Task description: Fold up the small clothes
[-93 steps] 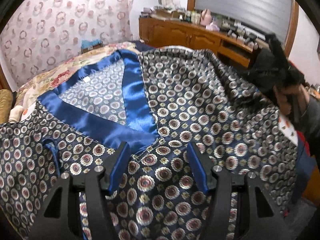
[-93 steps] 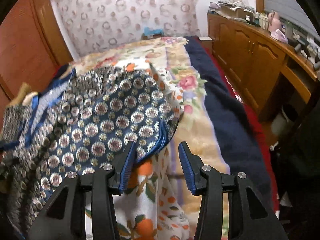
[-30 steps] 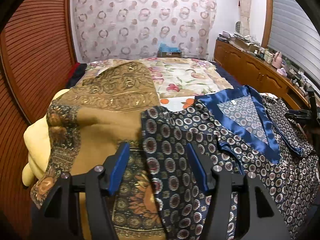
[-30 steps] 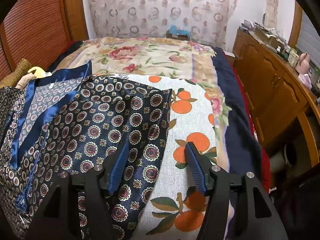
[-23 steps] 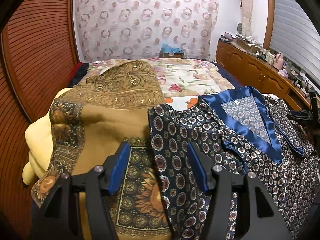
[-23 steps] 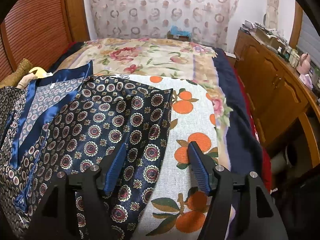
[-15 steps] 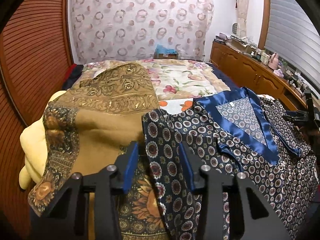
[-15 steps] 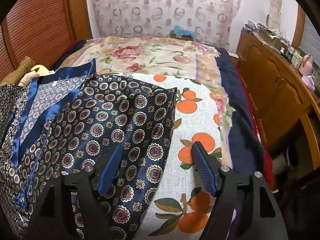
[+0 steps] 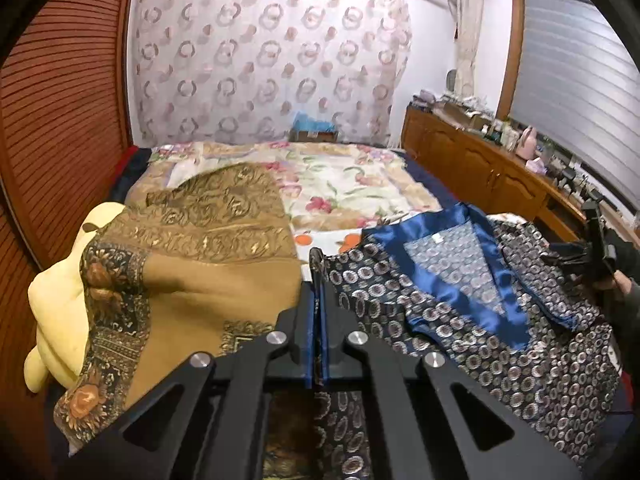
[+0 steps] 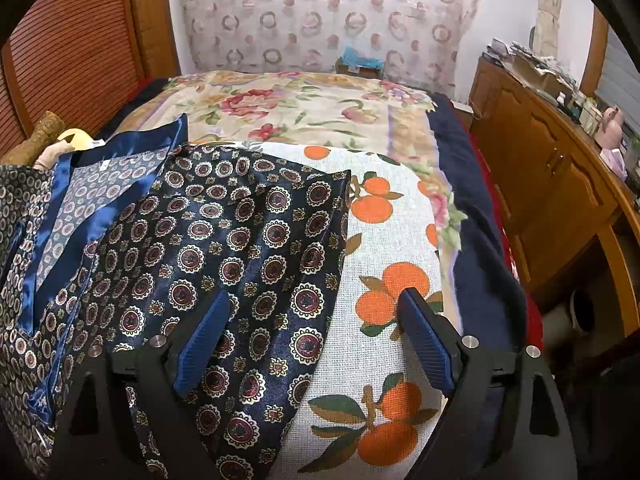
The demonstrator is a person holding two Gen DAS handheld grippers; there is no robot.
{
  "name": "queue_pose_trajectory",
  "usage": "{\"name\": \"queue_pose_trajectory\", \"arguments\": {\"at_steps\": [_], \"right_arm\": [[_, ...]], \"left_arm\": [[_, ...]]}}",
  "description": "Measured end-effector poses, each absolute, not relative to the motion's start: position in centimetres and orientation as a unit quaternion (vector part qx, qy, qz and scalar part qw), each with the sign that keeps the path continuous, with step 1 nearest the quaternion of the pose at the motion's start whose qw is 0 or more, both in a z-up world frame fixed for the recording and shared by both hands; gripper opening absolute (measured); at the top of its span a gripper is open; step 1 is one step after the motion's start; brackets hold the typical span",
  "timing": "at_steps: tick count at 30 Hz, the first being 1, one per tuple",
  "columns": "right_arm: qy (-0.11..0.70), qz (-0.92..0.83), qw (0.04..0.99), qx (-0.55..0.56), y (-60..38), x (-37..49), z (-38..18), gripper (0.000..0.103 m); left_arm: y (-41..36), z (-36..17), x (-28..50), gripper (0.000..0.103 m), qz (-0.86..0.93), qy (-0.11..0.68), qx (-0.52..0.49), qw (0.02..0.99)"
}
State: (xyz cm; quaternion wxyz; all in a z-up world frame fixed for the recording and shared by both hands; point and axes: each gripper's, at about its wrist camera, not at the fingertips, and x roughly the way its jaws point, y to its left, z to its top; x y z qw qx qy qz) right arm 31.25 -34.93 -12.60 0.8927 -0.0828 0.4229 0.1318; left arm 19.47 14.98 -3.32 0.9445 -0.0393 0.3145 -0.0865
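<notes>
A navy patterned pajama shirt (image 9: 460,308) with a shiny blue collar lies spread face up on the bed. My left gripper (image 9: 318,300) is shut on the shirt's left shoulder edge, which stands up between the pads. In the right wrist view the shirt (image 10: 224,240) covers the left half of the frame. My right gripper (image 10: 312,320) is open wide, straddling the shirt's right side edge over the orange-print cloth (image 10: 392,280). The right gripper also shows in the left wrist view (image 9: 596,256) at the far right.
A brown patterned blanket (image 9: 200,248) over a yellow pillow (image 9: 52,304) lies left of the shirt. The floral bedspread (image 9: 344,188) stretches behind. A wooden cabinet (image 10: 552,176) runs along the right; a wooden slatted wall (image 9: 60,120) stands on the left.
My left gripper has closed from open onto the shirt's left shoulder edge. My right gripper has opened wider and stayed over the shirt's right edge.
</notes>
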Motion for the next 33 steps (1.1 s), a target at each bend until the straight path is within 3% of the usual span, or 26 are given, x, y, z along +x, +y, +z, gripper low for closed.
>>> {"name": "queue_pose_trajectory", "arguments": {"at_steps": [10,16,22,24,29,33], "right_arm": [[0.435,0.132,0.887,-0.087,-34.9,31.9,-12.5,0.089],[0.432,0.142,0.886,-0.093,-34.3,32.8,-12.2,0.078],[0.432,0.156,0.883,-0.1,-33.4,34.3,-11.9,0.058],[0.432,0.159,0.882,-0.1,-33.3,34.8,-11.8,0.04],[0.432,0.165,0.881,-0.098,-33.0,35.3,-11.7,0.014],[0.423,0.172,0.886,-0.079,-33.0,35.1,-11.4,0.004]], "left_arm": [[13.6,-3.2,19.8,0.0,-0.096,0.318,-0.028,0.943],[14.5,-4.0,20.3,0.0,-0.069,0.329,-0.027,0.941],[15.4,-5.5,21.3,0.0,-0.047,0.356,-0.021,0.933],[15.5,-5.9,21.6,0.0,-0.051,0.363,-0.023,0.93],[15.2,-6.1,22.1,0.0,-0.083,0.37,-0.034,0.925],[14.0,-5.2,21.7,0.0,-0.13,0.354,-0.042,0.925]]}}
